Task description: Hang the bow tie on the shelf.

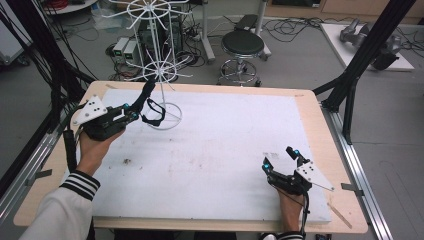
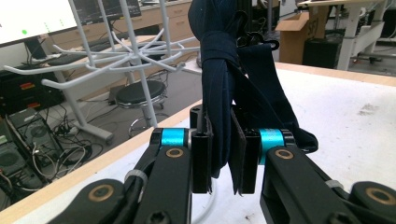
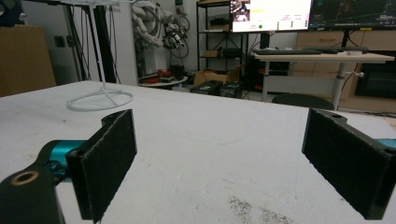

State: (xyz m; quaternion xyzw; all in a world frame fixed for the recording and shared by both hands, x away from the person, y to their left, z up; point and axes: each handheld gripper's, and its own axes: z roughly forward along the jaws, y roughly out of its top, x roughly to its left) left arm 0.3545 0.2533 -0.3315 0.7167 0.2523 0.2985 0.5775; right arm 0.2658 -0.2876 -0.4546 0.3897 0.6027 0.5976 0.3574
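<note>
Left gripper (image 2: 219,158) clamped on dark strap (image 2: 219,93), perhaps hung on white rack (image 1: 161,70), right gripper (image 3: 219,163) fingers apart

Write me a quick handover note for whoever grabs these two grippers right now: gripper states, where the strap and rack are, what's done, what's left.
Left gripper: shut on the dark strap, held up beside the white wire rack at the table's far left.
Right gripper: open, holding nothing, resting low over the white table top near its front right corner.
Rack: stands upright on its ring base; its arms look bare.
Strap: lifted off the table, its loop dangling near the rack's pole, just above the base ring.
Done: strap picked up and brought to the rack.
Left, most likely: hook the strap over one of the rack's arms, then let go.
</note>
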